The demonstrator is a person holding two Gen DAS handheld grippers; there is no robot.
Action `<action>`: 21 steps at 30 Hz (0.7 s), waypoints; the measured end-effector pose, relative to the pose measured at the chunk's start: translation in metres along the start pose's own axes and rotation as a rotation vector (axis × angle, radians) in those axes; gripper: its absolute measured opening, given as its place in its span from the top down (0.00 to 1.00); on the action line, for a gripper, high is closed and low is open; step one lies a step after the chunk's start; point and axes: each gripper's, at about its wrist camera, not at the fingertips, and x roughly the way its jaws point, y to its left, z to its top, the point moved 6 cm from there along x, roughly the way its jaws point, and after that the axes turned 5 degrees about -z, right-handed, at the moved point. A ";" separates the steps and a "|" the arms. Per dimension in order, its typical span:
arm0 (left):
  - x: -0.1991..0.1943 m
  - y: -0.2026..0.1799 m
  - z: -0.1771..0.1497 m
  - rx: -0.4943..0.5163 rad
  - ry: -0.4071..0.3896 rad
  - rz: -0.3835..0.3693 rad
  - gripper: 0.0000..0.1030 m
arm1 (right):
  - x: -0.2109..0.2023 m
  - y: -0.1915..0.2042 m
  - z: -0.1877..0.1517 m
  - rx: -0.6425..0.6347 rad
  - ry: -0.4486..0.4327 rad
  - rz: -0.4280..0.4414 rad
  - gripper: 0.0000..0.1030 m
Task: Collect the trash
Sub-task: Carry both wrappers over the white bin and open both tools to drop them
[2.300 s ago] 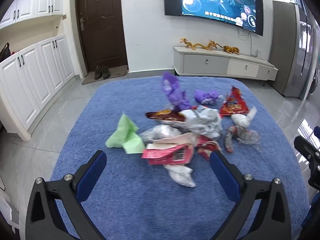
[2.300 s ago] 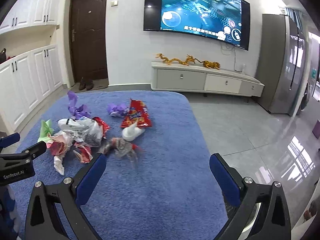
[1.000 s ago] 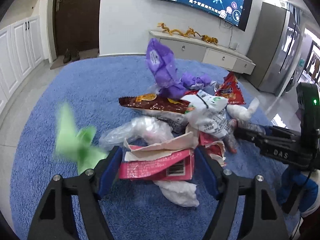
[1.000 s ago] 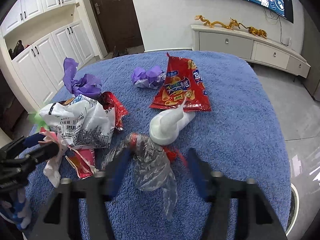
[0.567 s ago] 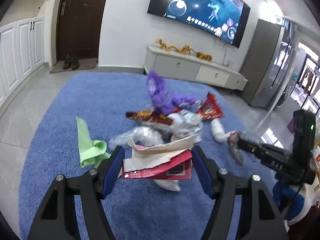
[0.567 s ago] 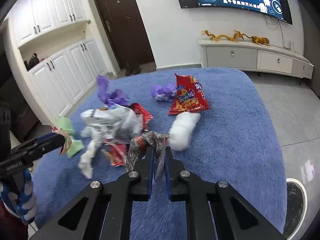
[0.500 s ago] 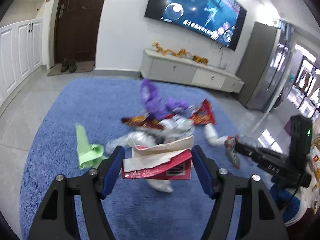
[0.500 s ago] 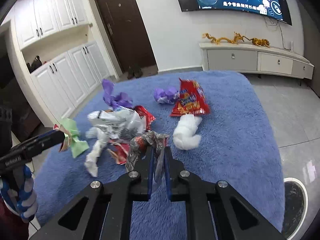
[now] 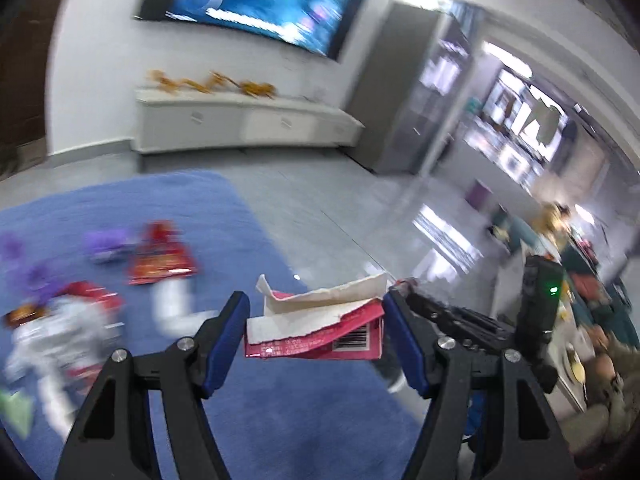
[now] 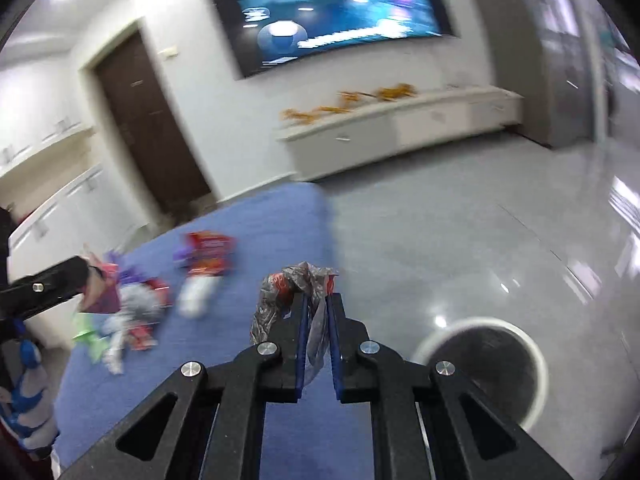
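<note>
at left of the right wrist view the left gripper [image 9: 316, 320] clamps a torn pink carton [image 9: 316, 338] above the blue rug [image 10: 256, 236]; in the centre the right gripper [image 10: 316, 308] is pinched on a crumpled clear wrapper [image 10: 298, 284]; lower right, a round white-rimmed bin [image 10: 534, 356], its contents too dark to tell.

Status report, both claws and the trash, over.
Left claw shut on pink carton. Right claw shut on clear plastic wrapper. White-rimmed bin low right, nothing blocking. More trash remains on blue rug.
</note>
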 end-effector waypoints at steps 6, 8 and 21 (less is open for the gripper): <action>0.119 -0.051 0.011 0.022 0.169 -0.072 0.35 | 0.035 -0.097 -0.026 0.117 0.095 -0.155 0.90; 0.155 -0.062 0.008 0.019 0.222 -0.084 0.34 | 0.048 -0.120 -0.033 0.154 0.127 -0.174 0.90; 0.277 -0.084 -0.014 -0.070 0.432 -0.152 0.32 | 0.077 -0.193 -0.069 0.286 0.201 -0.270 0.56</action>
